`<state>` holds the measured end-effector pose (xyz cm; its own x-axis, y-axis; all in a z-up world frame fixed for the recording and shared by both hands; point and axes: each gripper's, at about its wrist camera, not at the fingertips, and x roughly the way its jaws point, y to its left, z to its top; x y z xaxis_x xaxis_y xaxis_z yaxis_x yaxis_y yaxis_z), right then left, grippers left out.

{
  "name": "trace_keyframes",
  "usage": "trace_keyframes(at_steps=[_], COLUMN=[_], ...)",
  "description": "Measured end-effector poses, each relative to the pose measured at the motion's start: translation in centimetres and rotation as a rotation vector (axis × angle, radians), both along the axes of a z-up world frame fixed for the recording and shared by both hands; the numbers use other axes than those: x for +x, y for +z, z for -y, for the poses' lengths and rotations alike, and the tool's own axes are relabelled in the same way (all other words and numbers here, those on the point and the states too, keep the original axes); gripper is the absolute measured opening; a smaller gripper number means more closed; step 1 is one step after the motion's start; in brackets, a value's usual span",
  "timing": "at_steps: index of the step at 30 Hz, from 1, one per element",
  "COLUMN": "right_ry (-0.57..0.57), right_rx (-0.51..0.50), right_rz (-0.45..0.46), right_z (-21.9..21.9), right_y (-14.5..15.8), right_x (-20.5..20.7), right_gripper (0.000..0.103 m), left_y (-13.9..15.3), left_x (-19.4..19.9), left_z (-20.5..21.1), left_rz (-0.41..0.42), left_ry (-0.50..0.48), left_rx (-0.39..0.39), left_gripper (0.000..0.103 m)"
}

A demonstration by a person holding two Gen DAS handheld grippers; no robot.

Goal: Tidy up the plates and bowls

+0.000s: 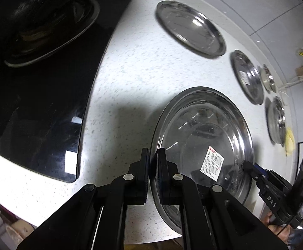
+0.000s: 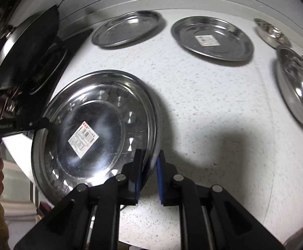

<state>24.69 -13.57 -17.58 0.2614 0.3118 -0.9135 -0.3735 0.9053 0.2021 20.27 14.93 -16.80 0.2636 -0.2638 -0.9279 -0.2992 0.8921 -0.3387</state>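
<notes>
Plates of steel lie on the speckled white bench [image 2: 203, 108]. The nearest, a large plate [image 2: 93, 125] with a barcode sticker [image 2: 83, 139], sits at the near edge beside a black cooktop [image 1: 36, 108] that carries a dark pan [image 2: 26, 48]. The left gripper [image 1: 153, 156] pinches that plate's left rim, fingers pressed together on it. The right gripper [image 2: 149, 162] straddles the right rim with a gap on one side (pads not pressing). Far across the bench rest a bare plate [image 2: 128, 28], a stickered plate [image 2: 212, 38], a small bowl [image 2: 273, 34] and a larger bowl [image 2: 299, 87], all apart.
</notes>
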Motion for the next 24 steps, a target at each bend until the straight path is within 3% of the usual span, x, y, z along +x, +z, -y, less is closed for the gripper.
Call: trace_keyframes(at_steps=[6,11,14,17,19,24], right_ry=[0.1,0.106,0.091,0.075,0.071,0.04], right_rx=[0.038,0.061,0.022,-0.014,-0.032,-0.062], right_rz=[-0.035,-0.022,0.011,0.041,0.061,0.115], right_z=[0.0,0.3,0.4,0.6,1.0,2.8], right_y=[-1.4,-1.2,-0.7,-0.1,0.4,2.1], right_x=[-0.1,-0.3,-0.9,-1.4,-1.7,-1.3], right_gripper=[0.013,0.015,0.015,0.024,0.027,0.03], left_y=[-0.9,-1.0,-0.4,0.4,1.3,3.6], left_x=[-0.7,-1.2,-1.5,-2.1,-2.3,-1.7], left_z=[1.0,0.7,0.0,-1.2,-1.6,-1.5], left_rz=[-0.034,-0.014,0.022,0.061,0.094,0.153], left_ry=[0.059,0.064,0.065,0.071,0.069,0.042], left_rx=[0.123,0.148,0.166,0.183,0.214,0.176], left_gripper=[0.009,0.012,0.028,0.037,0.05,0.057])
